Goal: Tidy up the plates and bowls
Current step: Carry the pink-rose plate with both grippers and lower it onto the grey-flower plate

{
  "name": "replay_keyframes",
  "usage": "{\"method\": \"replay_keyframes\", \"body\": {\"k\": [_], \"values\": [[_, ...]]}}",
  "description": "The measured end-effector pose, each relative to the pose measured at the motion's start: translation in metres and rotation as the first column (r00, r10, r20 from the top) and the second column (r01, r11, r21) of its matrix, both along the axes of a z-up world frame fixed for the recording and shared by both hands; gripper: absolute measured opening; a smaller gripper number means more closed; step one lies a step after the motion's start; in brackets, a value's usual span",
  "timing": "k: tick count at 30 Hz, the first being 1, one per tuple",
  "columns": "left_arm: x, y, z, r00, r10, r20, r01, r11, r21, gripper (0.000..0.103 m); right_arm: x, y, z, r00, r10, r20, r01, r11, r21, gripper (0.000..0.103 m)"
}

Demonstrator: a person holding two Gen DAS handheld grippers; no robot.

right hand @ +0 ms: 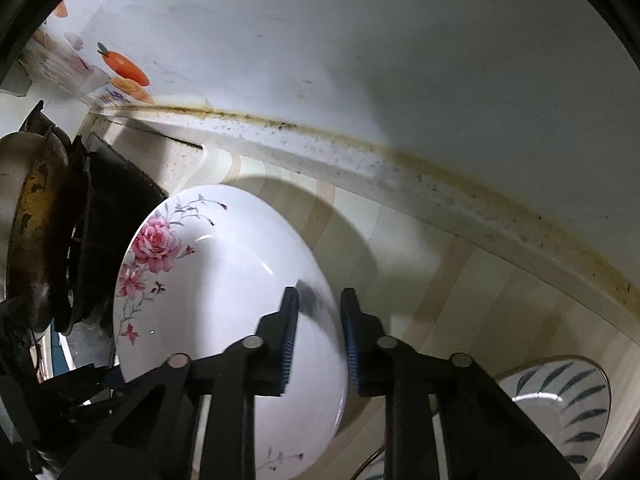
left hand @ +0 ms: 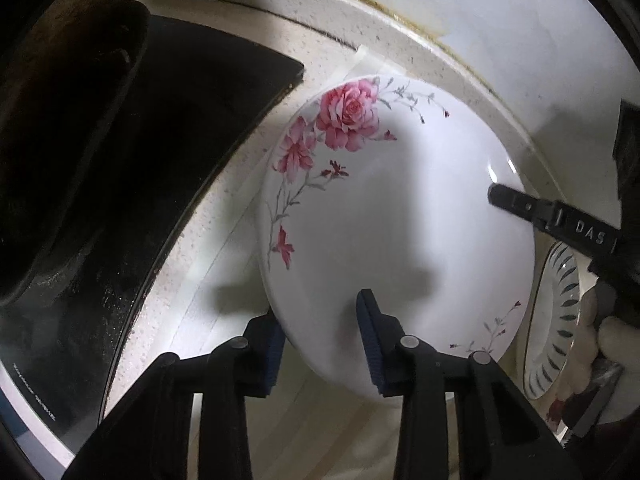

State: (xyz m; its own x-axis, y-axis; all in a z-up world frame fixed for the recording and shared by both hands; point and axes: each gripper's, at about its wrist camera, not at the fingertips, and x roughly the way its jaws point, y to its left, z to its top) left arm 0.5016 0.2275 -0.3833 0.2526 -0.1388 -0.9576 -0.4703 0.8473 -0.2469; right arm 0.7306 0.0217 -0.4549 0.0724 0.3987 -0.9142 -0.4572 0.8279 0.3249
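A white deep plate with pink roses (left hand: 400, 200) (right hand: 224, 280) is held a little tilted over the striped counter, with its shadow beneath it. My left gripper (left hand: 316, 306) straddles its near-left rim, one blue pad on the inside and one under the edge, and is shut on the rim. My right gripper (right hand: 320, 292) is shut on the opposite rim in the same way. One finger of the right gripper (left hand: 516, 202) shows across the plate in the left wrist view. A second dish with blue leaf marks (left hand: 560, 312) (right hand: 568, 400) sits on the counter to the right.
A black gas hob (left hand: 180, 140) with a worn dark pan (right hand: 36, 220) stands close on the plate's left. The white wall (right hand: 360, 60), with a stained seam, runs behind. A gloved hand (left hand: 600, 340) holds the right gripper over the leaf-marked dish.
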Motion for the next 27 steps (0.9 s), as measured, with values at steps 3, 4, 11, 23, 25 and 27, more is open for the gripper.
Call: {"method": "replay_keyframes", "body": {"k": [3,4,11,23,25,27], "values": [[-0.002,-0.003,0.004,1.000,-0.014,0.018,0.013,1.000,0.027,0.032,0.000,-0.007,-0.002,1.000,-0.004,-0.021,0.005,0.999,0.046,0.018],[-0.002,-0.004,0.006,1.000,-0.018,0.020,0.017,0.999,0.029,0.032,-0.001,-0.009,-0.002,1.000,-0.004,-0.024,0.005,0.999,0.053,0.018],[-0.004,-0.016,0.023,0.998,-0.046,0.035,0.044,0.997,0.058,0.032,-0.012,-0.027,0.008,1.000,-0.013,-0.018,0.014,0.996,0.089,0.016],[-0.033,-0.031,0.069,0.983,-0.144,0.110,0.137,0.988,0.072,0.032,-0.065,-0.074,0.072,0.997,-0.066,0.035,0.060,0.987,0.148,0.016],[-0.040,-0.041,0.083,0.978,-0.168,0.127,0.158,0.984,0.082,0.032,-0.080,-0.086,0.084,0.996,-0.079,0.047,0.071,0.986,0.153,0.016],[-0.050,-0.047,0.094,0.971,-0.194,0.142,0.183,0.979,0.086,0.032,-0.100,-0.103,0.097,0.994,-0.097,0.055,0.087,0.983,0.161,0.016]]}}
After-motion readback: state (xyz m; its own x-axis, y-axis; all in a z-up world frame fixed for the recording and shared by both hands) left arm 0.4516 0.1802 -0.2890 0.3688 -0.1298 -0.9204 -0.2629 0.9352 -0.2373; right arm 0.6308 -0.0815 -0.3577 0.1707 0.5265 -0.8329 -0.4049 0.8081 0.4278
